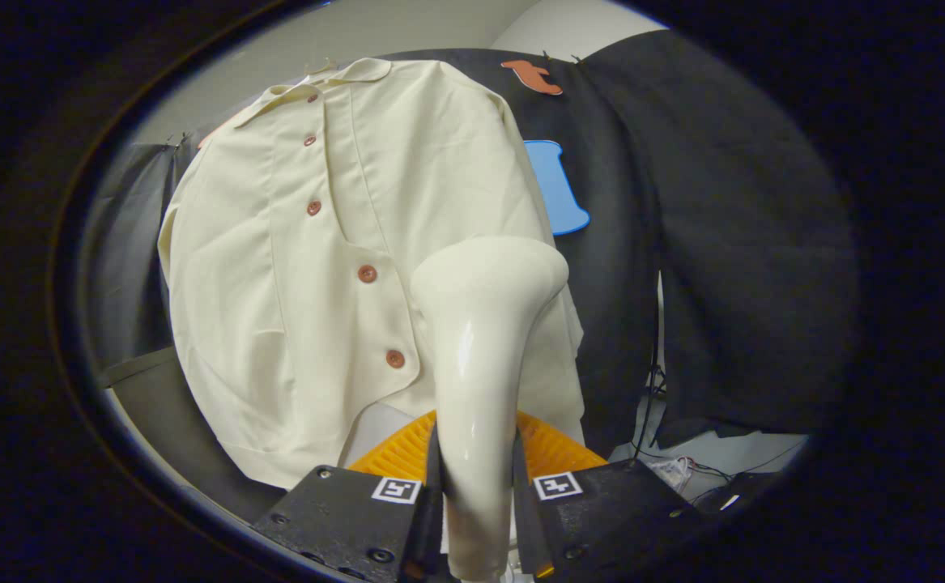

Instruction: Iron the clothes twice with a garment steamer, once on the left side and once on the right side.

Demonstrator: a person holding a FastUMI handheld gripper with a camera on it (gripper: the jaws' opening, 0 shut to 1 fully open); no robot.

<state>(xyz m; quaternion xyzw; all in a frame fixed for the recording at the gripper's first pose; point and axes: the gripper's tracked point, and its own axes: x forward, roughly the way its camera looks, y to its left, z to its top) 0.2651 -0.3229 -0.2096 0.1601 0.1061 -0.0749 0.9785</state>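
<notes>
Now tongs clamped on steamer, against unlabelled cream shirt

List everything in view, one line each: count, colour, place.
Shirt: one, cream, hanging ahead of the fingers in front of the black cloth wall.
Buttons: five visible, reddish-brown, in a row down the shirt's front.
Garment steamer: one, cream-white, handle between the fingers, head up near the shirt's lower right part.
Ribbed piece: one, orange, low behind the steamer handle, just above the fingers.
Cables: a few, dark and light, low beyond the fingers by the wall.
Gripper: one, both fingers closed on the steamer handle.
</notes>
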